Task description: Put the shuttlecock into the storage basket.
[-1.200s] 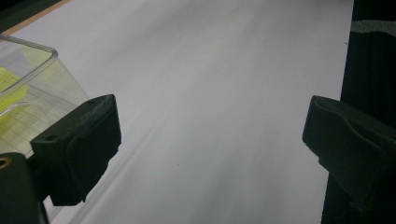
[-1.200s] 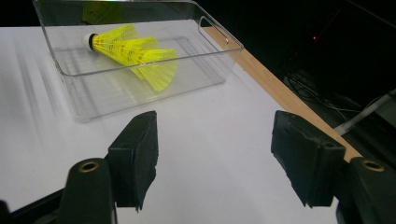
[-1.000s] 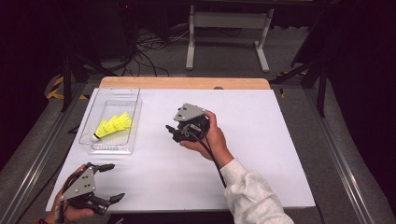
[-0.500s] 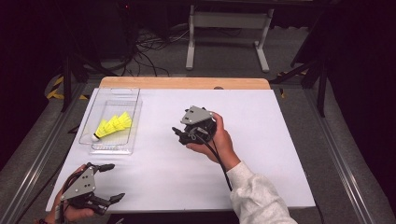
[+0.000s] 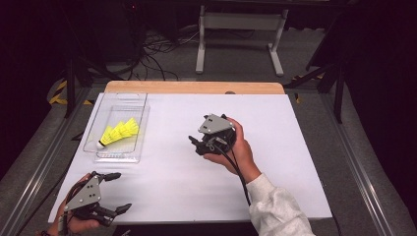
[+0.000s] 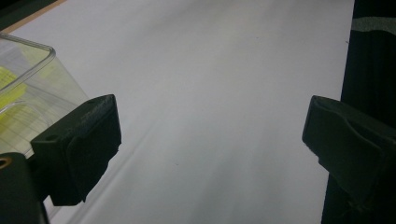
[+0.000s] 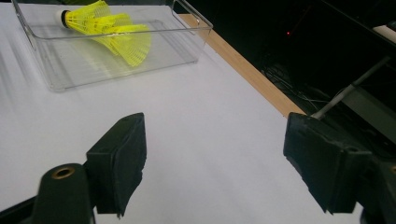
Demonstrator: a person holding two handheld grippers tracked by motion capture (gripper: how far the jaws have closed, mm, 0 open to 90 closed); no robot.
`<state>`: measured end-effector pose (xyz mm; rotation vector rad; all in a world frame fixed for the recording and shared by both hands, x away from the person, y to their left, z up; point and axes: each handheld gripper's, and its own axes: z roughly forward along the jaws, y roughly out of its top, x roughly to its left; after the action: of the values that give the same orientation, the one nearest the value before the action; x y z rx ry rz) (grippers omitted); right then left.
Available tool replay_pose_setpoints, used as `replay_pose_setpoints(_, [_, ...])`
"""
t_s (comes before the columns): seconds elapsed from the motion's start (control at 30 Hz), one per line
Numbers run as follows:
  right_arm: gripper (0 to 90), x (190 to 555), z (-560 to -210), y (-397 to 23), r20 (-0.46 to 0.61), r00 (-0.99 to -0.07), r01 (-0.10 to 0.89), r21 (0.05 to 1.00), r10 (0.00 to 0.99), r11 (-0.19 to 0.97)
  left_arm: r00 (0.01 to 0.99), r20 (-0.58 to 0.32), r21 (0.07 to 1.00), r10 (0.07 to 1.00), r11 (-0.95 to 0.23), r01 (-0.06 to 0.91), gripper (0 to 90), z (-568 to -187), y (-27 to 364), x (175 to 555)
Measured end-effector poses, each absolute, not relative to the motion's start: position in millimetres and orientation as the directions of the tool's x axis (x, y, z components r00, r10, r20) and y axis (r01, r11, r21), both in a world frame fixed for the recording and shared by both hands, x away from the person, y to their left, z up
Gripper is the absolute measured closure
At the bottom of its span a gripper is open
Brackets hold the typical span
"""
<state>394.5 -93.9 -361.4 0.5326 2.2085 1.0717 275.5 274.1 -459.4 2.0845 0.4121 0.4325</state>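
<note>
A clear plastic tray stands on the left side of the white table and holds yellow shuttlecocks. My right gripper, held in a hand at mid-table, points left toward the tray from well short of it. Its jaws have just been opening and nothing is between them. The right gripper view looks past this open gripper to the tray and the shuttlecocks. My left gripper rests open at the near left corner. Bare table lies between its jaws, and the tray's corner is at their left.
A wooden strip runs along the table's far edge. Bare white tabletop spreads right of my right hand. Behind the table a metal stand and cables lie on the dark floor.
My right hand has carried its gripper a little to the right, away from the tray, and its jaws stand wider. The left gripper has stayed put.
</note>
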Motion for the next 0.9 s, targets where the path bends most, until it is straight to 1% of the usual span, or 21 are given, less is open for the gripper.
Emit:
replay_pose_setpoints(0.23, [21.1,392.3,-363.6,-100.9,-0.357,-0.719,0.092,0.801,0.596,0.591,0.881,0.141,0.854,0.452,-0.506,0.122,5.7,-459.5,273.7,275.4])
replay_pose_setpoints(0.37, [18.7,390.9,-365.2,-104.1,-0.362,-0.716,0.092,0.799,0.597,0.595,0.881,0.140,0.854,0.452,-0.505,0.124,5.7,-459.6,273.6,275.6])
replay_pose_setpoints(0.4, [16.7,390.0,-366.1,-105.7,-0.362,-0.711,0.095,0.800,0.603,0.593,0.881,0.141,0.854,0.451,-0.506,0.122,5.7,-459.6,273.7,275.8])
replay_pose_setpoints(0.53, [15.2,388.2,-368.3,-108.8,-0.363,-0.709,0.100,0.798,0.605,0.594,0.881,0.142,0.853,0.452,-0.507,0.123,5.7,-459.6,273.7,275.8])
replay_pose_setpoints(0.9, [14.3,382.1,-370.6,-121.4,-0.364,-0.700,0.102,0.801,0.614,0.590,0.880,0.144,0.851,0.452,-0.511,0.123,5.7,-459.5,273.6,276.5])
